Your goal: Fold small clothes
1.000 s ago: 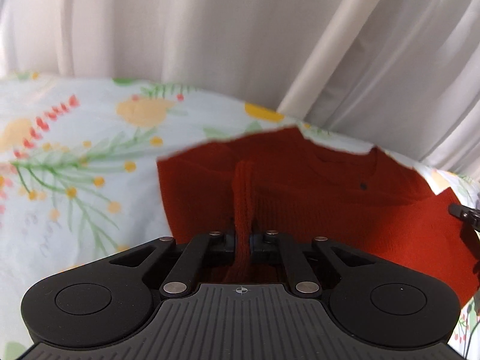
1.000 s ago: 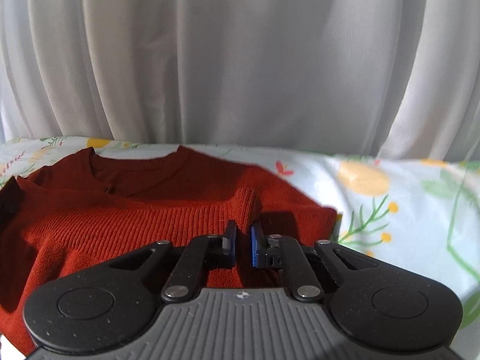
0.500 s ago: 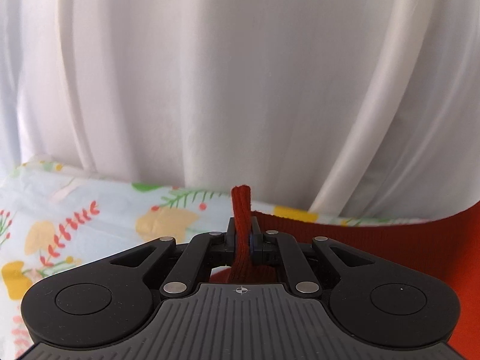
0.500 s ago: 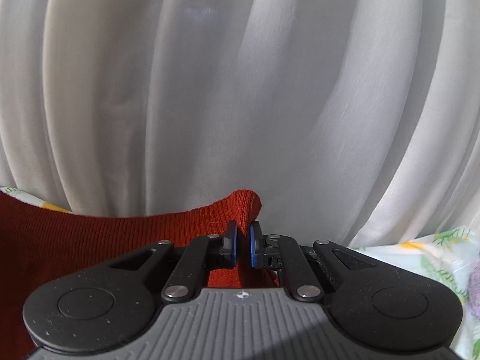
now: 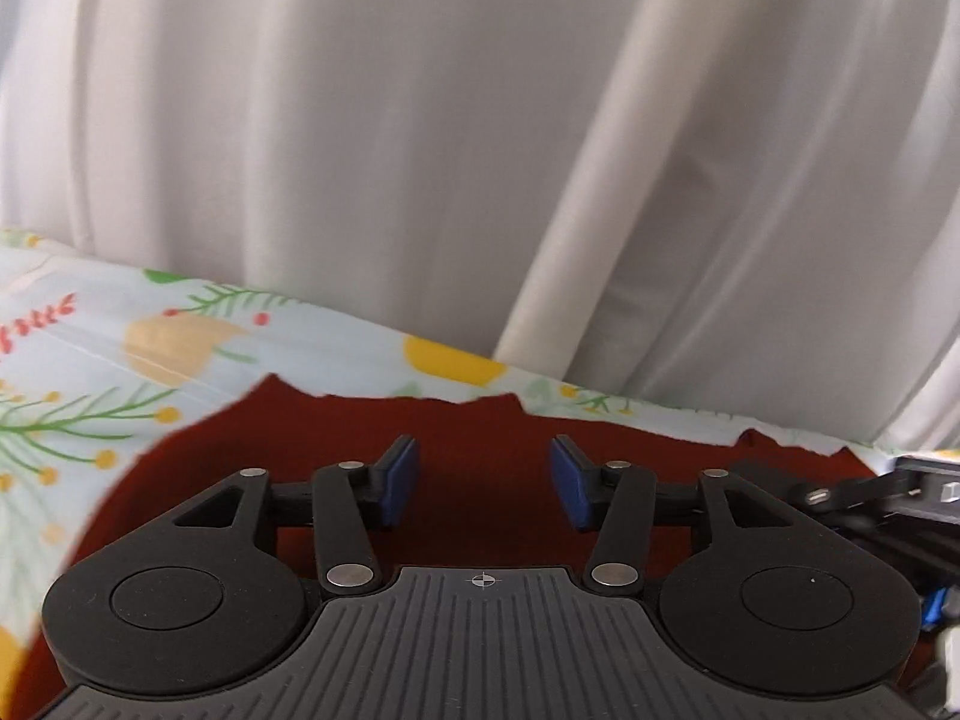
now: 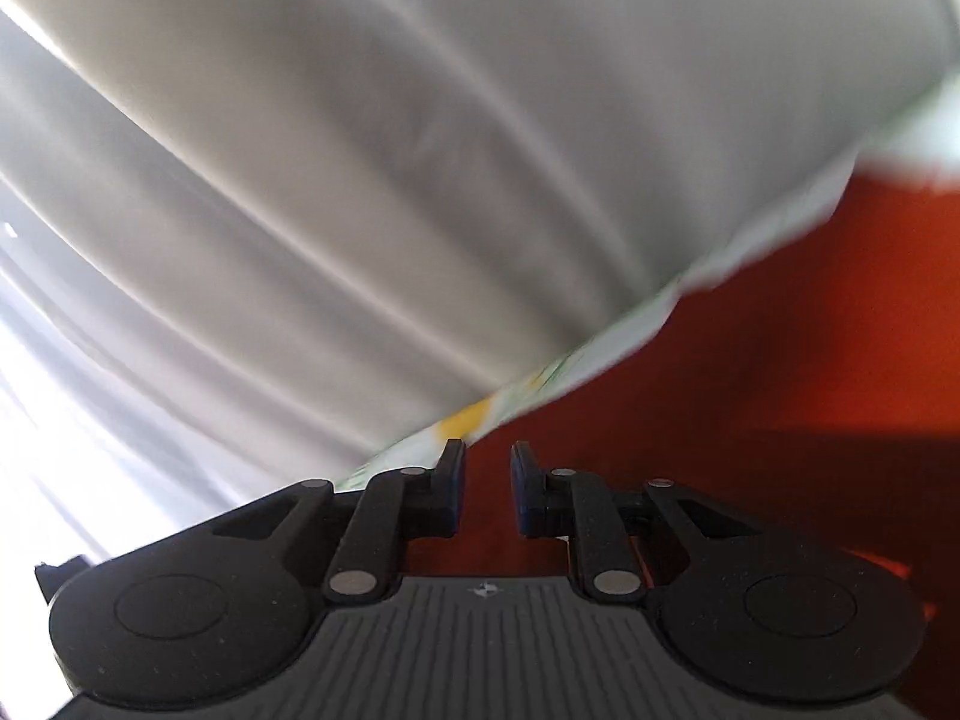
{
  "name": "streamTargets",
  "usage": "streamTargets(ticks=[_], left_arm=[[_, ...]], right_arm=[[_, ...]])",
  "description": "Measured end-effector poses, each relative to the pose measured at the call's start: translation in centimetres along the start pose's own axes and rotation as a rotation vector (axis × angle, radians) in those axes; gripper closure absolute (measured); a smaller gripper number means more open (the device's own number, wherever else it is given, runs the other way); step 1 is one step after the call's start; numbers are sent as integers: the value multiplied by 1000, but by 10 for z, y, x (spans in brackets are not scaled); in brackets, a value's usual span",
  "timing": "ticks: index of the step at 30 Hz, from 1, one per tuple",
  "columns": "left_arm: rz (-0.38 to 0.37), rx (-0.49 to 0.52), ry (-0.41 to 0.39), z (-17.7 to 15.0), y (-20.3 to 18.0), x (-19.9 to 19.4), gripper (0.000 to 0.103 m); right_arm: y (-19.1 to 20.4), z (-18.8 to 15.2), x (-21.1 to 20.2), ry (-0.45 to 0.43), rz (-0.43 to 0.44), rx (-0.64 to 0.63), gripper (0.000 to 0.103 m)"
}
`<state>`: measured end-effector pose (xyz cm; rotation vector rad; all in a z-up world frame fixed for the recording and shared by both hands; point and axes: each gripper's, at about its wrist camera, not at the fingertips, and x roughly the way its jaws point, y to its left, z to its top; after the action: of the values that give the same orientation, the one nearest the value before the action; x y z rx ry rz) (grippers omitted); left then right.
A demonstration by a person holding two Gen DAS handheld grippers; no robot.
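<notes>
Both grippers, left (image 5: pixel 485 489) and right (image 6: pixel 486 495), are opening and hold nothing, the red sweater (image 5: pixel 480 438) lying released on the floral sheet (image 5: pixel 90 360); likely one fold laid, more may remain.

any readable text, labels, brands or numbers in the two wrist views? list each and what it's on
None readable.
Left gripper body: only a small crosshair mark, no letters.
Right gripper body: a similar small mark, blurred.
Red sweater: no tag or print visible.
Floral sheet: flower and leaf pattern only.
White curtain: plain.
</notes>
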<state>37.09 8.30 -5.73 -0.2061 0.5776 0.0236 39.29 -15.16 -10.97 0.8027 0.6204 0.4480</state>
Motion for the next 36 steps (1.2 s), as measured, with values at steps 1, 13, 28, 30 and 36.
streamTargets(ticks=[1, 13, 28, 30, 36], left_arm=[[28, 20, -3, -3, -1, 6, 37], [-17, -64, 26, -7, 34, 23, 11], [75, 52, 40, -19, 45, -20, 10], [132, 45, 47, -21, 60, -31, 10], [339, -102, 52, -27, 103, -78, 8]], right_arm=[[-5, -4, 10, 13, -20, 15, 87], [-71, 67, -56, -251, -568, -213, 93], [-9, -17, -86, -96, -603, -622, 86], [-16, -24, -102, -117, -646, -670, 87], [-17, -25, -120, -118, -836, -674, 86]])
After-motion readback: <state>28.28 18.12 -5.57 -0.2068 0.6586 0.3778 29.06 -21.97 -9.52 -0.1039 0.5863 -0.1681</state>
